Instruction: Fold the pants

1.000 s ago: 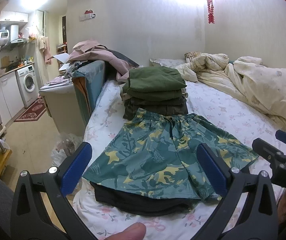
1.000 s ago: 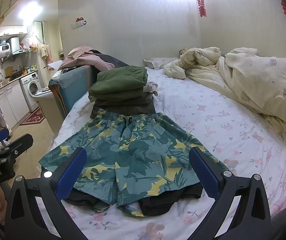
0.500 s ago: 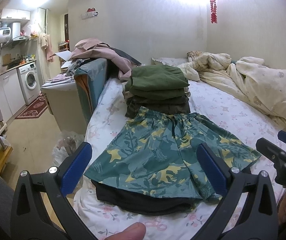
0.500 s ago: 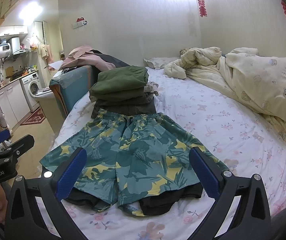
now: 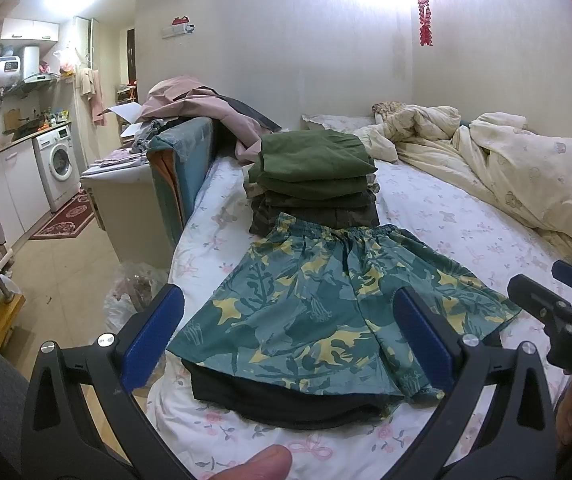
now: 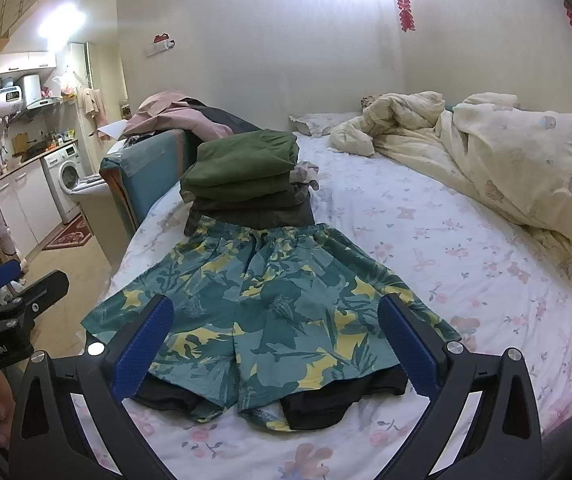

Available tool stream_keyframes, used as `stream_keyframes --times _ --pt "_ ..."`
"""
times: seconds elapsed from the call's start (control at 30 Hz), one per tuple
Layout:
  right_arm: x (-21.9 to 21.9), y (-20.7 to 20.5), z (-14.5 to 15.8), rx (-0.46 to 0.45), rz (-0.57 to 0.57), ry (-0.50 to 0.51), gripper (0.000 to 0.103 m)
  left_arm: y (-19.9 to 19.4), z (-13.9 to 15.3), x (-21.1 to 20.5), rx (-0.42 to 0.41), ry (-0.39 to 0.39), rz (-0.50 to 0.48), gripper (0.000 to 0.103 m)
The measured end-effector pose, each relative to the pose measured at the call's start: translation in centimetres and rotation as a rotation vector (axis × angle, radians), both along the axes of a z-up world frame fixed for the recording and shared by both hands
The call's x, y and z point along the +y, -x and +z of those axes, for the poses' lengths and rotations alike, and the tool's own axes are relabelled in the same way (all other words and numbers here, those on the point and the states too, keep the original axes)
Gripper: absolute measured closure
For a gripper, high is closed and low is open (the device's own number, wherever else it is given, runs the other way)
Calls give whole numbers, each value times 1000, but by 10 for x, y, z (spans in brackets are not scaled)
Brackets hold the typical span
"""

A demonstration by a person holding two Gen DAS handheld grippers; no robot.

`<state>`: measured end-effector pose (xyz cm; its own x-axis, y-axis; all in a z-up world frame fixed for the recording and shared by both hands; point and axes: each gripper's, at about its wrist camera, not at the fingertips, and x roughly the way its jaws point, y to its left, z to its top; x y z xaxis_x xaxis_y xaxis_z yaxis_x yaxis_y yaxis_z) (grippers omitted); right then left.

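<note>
Since the earlier frames our left gripper [image 5: 288,328] has eased a little forward and to the right, so the shorts sit slightly lower and larger in its view; our right gripper [image 6: 276,340] has barely shifted. The shorts themselves have not moved.

We hold both grippers above the near edge of the bed [image 6: 426,240], each with its jaws spread wide and nothing between them. The blue pads [image 5: 154,336] of the left gripper frame the left leg of the teal and yellow patterned shorts [image 5: 334,304]; the right gripper's pads [image 6: 406,344] frame the two leg hems.

The patterned shorts [image 6: 270,304] lie flat and unfolded on the floral sheet, waistband toward the far wall, legs toward us. Beneath them lies a dark garment [image 6: 326,396], its edge showing past the hems; we cannot tell from here whether it is one piece or two. The waistband touches the foot of a stack of folded clothes [image 5: 314,176], dark green on top with darker pieces below.

A cream duvet [image 6: 506,160] is bunched along the right side of the bed, well apart from the shorts. To the left, past the bed's edge, stand a teal padded piece [image 5: 182,168] heaped with pink clothing [image 5: 198,100], and farther off a washing machine [image 5: 58,160].
</note>
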<state>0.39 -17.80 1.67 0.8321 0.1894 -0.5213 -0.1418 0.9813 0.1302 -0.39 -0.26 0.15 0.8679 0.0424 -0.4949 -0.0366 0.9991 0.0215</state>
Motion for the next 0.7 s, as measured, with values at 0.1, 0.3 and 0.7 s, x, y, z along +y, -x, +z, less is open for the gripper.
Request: stream_keyframes --times 0.1,0.3,0.7 --pt "0 0 1 3 1 10 0 0 0 0 -1 3 -1 0" --pt "1 -1 1 6 3 0 0 -3 -3 -5 7 -17 -3 0" --pt "-28 -21 -23 208 -58 -123 0 -4 -11 6 54 1 20 0"
